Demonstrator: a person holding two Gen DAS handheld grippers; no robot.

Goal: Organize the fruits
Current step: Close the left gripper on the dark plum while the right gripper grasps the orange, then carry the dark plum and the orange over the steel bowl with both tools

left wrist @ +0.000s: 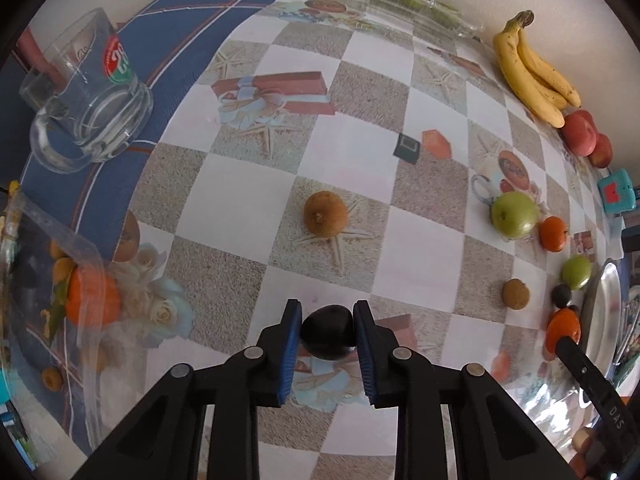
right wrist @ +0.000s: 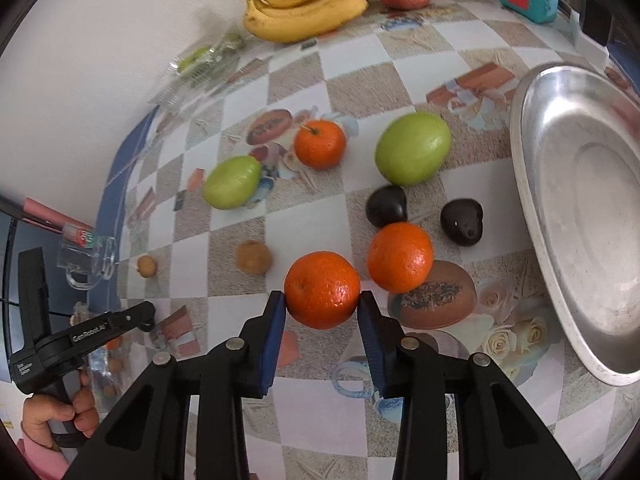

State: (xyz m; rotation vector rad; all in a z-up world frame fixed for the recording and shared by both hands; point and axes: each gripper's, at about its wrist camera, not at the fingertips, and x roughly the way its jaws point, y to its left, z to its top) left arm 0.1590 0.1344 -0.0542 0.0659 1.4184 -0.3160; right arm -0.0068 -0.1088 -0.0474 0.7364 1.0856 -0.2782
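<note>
Orange mandarin point(right wrist: 322, 289) sits clamped in right fingers point(right wrist: 322, 308); steel tray point(right wrist: 532, 184) lies at 2 o'clock, nearer this hand. Left fingers point(left wrist: 327, 330) grip a plum point(left wrist: 328, 332) above tabletop point(left wrist: 424, 264).

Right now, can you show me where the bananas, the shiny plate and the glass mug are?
bananas point(right wrist: 310, 8), right wrist view, middle of the bunch.
shiny plate point(right wrist: 580, 216), right wrist view, bare flat centre.
glass mug point(left wrist: 90, 92), left wrist view, its clear side wall.
</note>
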